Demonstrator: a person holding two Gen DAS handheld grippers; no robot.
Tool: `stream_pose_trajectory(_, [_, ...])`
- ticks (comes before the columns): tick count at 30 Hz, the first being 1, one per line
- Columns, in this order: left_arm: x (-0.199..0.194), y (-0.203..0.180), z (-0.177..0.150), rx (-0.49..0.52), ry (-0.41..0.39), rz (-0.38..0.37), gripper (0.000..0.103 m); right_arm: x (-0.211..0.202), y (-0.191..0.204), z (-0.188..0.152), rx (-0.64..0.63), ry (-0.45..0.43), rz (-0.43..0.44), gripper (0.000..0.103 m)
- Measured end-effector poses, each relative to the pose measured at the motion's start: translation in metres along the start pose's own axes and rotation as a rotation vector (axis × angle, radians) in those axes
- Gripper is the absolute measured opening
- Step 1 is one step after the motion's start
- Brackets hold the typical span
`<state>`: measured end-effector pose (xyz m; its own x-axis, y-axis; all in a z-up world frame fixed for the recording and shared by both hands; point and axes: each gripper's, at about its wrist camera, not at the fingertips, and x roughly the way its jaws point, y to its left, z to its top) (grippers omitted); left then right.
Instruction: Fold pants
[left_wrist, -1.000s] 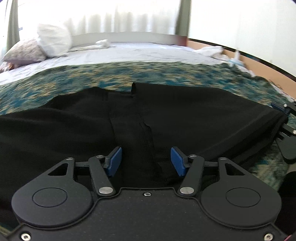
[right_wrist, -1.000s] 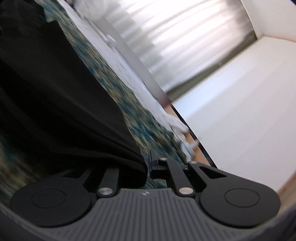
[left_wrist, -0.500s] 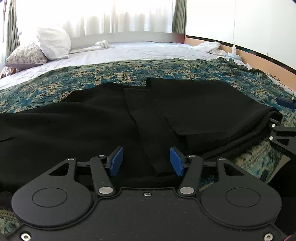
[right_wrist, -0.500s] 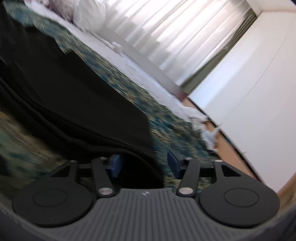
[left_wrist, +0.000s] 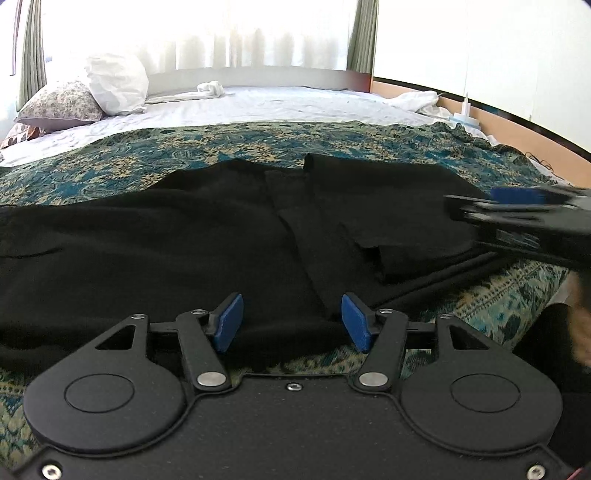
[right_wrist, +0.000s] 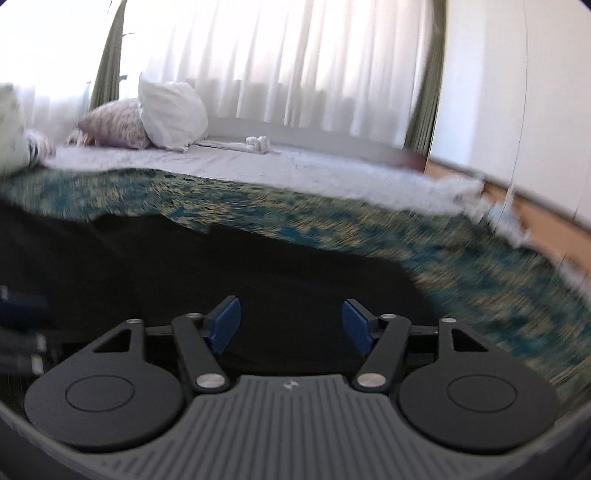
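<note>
Count: one pair of black pants (left_wrist: 177, 236), two pillows at the head of the bed (one white (left_wrist: 117, 88), one floral (left_wrist: 59, 105)), one patterned teal bedspread (left_wrist: 424, 147), two tools.

Pants lie across the bedspread near the foot of the bed, right end folded back over itself into a doubled layer (left_wrist: 388, 206); the rest is spread flat to the left.

Vs a second ago: the right tool (right_wrist: 291, 325) was closed on the pants edge and rolled hard over. It now sits roughly level above the cloth (right view is motion-blurred). From the left view it has gone from the far right edge to over the folded end (left_wrist: 517, 206).

Left tool (left_wrist: 291, 321): fingers roughly half apart, nothing between the blue pads, poised over the near edge of the pants; cannot tell if the tips brush the cloth.

Right tool: jaws have just been opening, now wide apart, nothing clamped, pants lie below and in front of the pads.

A hand (left_wrist: 580, 325) shows blurred at the right edge of the left view.
</note>
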<state>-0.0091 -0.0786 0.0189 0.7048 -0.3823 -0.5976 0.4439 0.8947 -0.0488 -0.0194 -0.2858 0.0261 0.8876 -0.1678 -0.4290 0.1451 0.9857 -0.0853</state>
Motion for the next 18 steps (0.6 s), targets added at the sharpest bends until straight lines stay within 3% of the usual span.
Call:
stream_pose_trajectory(3, [-0.008, 0.002, -0.004, 0.013, -0.009, 0.023, 0.057, 0.02, 0.017, -0.003, 0.041, 0.023, 0.023, 0.076])
stream_pose_trajectory(9, [-0.027, 0.026, -0.008, -0.039, -0.026, 0.072, 0.057, 0.024, 0.066, -0.028, -0.036, 0.062, 0.093, 0.076])
stream_pose_trajectory(13, [-0.033, 0.048, -0.01, -0.095, -0.042, 0.133, 0.059, 0.012, 0.086, -0.039, -0.095, 0.009, 0.093, 0.074])
stream_pose_trajectory(18, [-0.037, 0.077, -0.013, -0.177, -0.053, 0.196, 0.063, 0.006, 0.093, -0.04, -0.086, 0.005, 0.12, 0.073])
